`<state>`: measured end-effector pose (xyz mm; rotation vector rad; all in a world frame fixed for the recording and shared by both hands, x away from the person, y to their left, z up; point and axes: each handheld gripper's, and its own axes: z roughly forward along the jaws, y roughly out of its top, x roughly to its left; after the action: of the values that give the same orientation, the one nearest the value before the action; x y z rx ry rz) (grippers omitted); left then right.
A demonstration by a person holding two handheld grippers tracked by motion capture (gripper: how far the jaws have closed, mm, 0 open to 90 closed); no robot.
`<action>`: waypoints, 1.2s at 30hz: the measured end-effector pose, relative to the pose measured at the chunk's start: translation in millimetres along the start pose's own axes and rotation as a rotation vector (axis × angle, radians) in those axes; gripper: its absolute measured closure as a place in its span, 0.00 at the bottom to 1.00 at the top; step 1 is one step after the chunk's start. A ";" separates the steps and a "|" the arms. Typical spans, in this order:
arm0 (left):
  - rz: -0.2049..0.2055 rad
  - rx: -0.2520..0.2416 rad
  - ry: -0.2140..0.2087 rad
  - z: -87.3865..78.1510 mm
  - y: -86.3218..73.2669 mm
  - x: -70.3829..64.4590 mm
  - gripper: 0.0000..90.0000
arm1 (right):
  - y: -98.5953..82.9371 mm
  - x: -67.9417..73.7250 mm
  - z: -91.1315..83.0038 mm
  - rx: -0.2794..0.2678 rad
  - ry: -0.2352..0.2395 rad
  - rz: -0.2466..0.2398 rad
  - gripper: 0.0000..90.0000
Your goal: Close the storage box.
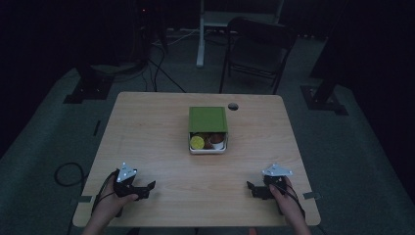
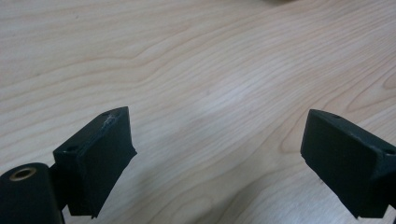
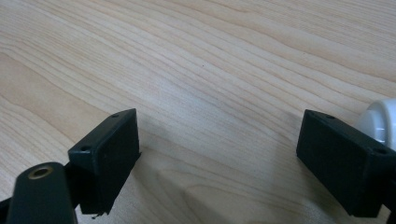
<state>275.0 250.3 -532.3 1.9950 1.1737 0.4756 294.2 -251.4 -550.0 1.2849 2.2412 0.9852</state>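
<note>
Hand-held grippers, left (image 1: 145,190) and right (image 1: 254,190), low over table (image 1: 161,127), jaws wide, empty.

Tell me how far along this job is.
Barely started, seemingly. The green lid is already slid back, baring food in the white box. Nothing is in hand: left gripper and right gripper rest open near the table edge. Any handling remains.

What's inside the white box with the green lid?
The white box shows a yellow round thing, a brown piece and a small cup at its open front. The green lid covers the back part, so whatever lies there is hidden.
</note>
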 end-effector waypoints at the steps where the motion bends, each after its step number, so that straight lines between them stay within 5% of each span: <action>1: -0.003 0.001 0.002 -0.9 -1.3 0.9 0.11 | -0.1 0.1 -0.1 0.001 -0.001 -0.002 0.14; 36: -0.106 0.088 0.215 -2.3 -18.0 19.7 0.11 | -0.3 0.7 0.2 0.005 -0.008 -0.013 0.14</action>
<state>273.1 273.4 -545.8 1.9808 1.4469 0.6051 293.7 -250.8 -550.4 1.2722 2.2450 0.9686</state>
